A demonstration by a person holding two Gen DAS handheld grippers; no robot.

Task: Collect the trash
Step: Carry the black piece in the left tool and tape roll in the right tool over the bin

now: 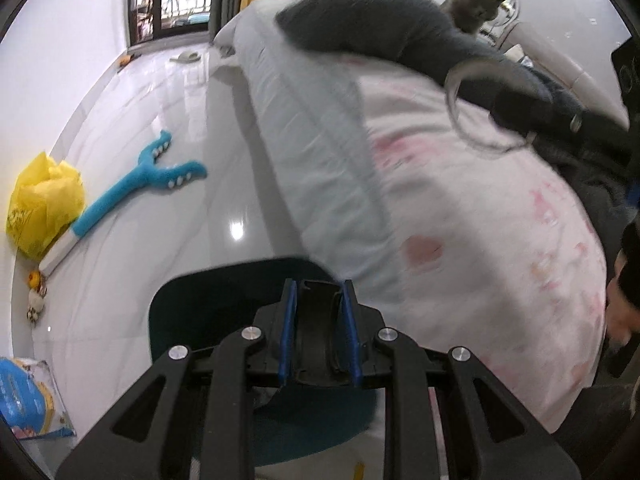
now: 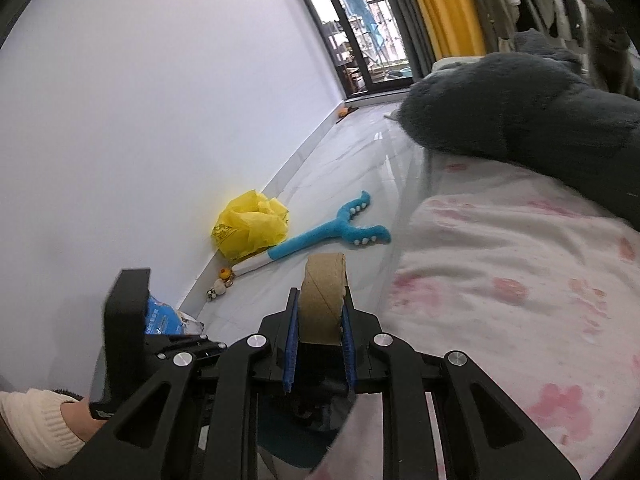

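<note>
My right gripper (image 2: pixel 320 300) is shut on a brown cardboard tube (image 2: pixel 323 292), which stands upright between the blue pads above the bed's edge. My left gripper (image 1: pixel 319 292) is shut on the rim of a dark teal bin (image 1: pixel 208 312), which hangs below it over the floor beside the bed. The bin's rim (image 2: pixel 296 440) shows under the right gripper. The left gripper body (image 2: pixel 128 320) and the hand holding it show at the left of the right wrist view.
A bed with a pink-patterned white quilt (image 1: pixel 480 220) fills the right side, with a dark grey plush blanket (image 1: pixel 380 20) and a grey cat (image 1: pixel 476 4) on it. On the glossy floor lie a blue plush toy (image 1: pixel 136 184), a yellow plastic bag (image 1: pixel 44 204) and a blue packet (image 1: pixel 24 400).
</note>
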